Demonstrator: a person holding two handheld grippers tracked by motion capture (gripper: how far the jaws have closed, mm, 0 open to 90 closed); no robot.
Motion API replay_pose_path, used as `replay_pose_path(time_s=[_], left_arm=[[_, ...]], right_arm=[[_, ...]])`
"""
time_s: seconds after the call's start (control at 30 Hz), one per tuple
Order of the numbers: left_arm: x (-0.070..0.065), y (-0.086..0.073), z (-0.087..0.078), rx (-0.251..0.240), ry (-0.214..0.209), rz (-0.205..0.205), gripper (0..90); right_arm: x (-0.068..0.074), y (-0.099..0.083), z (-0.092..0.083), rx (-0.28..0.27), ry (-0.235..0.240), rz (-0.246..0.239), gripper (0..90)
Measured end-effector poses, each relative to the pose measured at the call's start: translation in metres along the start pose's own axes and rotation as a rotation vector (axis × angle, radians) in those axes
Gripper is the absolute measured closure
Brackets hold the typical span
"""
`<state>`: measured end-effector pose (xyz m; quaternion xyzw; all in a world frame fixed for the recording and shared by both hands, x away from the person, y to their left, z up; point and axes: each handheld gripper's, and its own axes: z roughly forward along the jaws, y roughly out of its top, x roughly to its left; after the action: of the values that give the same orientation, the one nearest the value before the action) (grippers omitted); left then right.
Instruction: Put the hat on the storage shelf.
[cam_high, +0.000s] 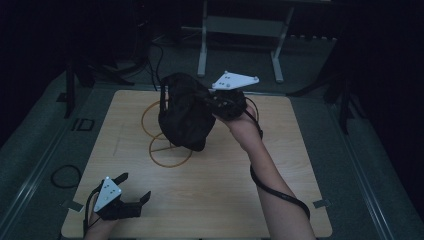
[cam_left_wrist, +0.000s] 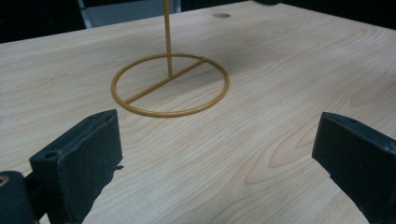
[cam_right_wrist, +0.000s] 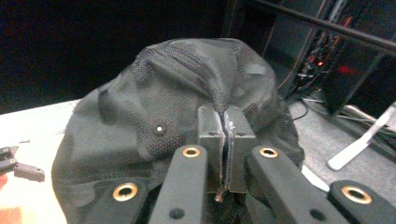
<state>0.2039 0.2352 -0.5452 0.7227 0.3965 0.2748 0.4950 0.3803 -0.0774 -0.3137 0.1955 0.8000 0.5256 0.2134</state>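
Black cap lifted over a gold wire stand on a dim wooden table.

At left, near the table's (cam_high: 280, 190) front corner: left gripper (cam_high: 134, 187), jaws spread wide and empty, low over the bare wood. Farther in, at centre: one gold wire stand (cam_high: 167, 150), two rings counted in the high view, both partly hidden behind the cap; upright rod cut off at the top edge in the left gripper view. Right of that: one black cap (cam_high: 186, 112), held up above the stand, its shape hard to make out in the dark. At right: right gripper (cam_right_wrist: 226, 135), jaws pressed together, pinching a fold of the cap's fabric.
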Motion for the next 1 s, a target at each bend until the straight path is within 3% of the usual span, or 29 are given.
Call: replay_pose_path(time_s=[0.13,0.4,0.57,0.7,0.87,0.9,0.93,1.0], left_arm=[[-0.001,-0.002,0.002,0.003,-0.011,0.001,2.0],[0.0,-0.002,-0.001,-0.013,-0.005,-0.009,2.0],[0.002,-0.002,-0.002,-0.022,0.001,-0.016,2.0],[0.003,-0.003,-0.002,-0.019,0.001,-0.012,2.0],[0.003,-0.003,-0.002,-0.018,-0.001,-0.013,2.0],[0.003,-0.003,-0.002,-0.017,-0.003,-0.013,2.0],[0.003,-0.003,-0.002,-0.019,-0.006,-0.017,2.1],[0.003,-0.003,-0.002,-0.017,-0.004,-0.012,2.1]], right_arm=[[0.003,0.0,0.021,0.037,0.013,0.012,87.7],[0.009,0.0,0.049,0.058,0.045,0.033,87.6],[0.011,-0.001,0.061,0.08,0.068,0.056,87.5],[0.015,-0.002,0.068,0.095,0.077,0.046,87.0],[0.014,-0.003,0.07,0.093,0.099,0.064,85.4],[0.014,-0.003,0.07,0.093,0.099,0.064,84.2],[0.013,-0.004,0.071,0.097,0.125,0.081,75.6],[0.014,-0.006,0.074,0.097,0.151,0.088,68.3]])
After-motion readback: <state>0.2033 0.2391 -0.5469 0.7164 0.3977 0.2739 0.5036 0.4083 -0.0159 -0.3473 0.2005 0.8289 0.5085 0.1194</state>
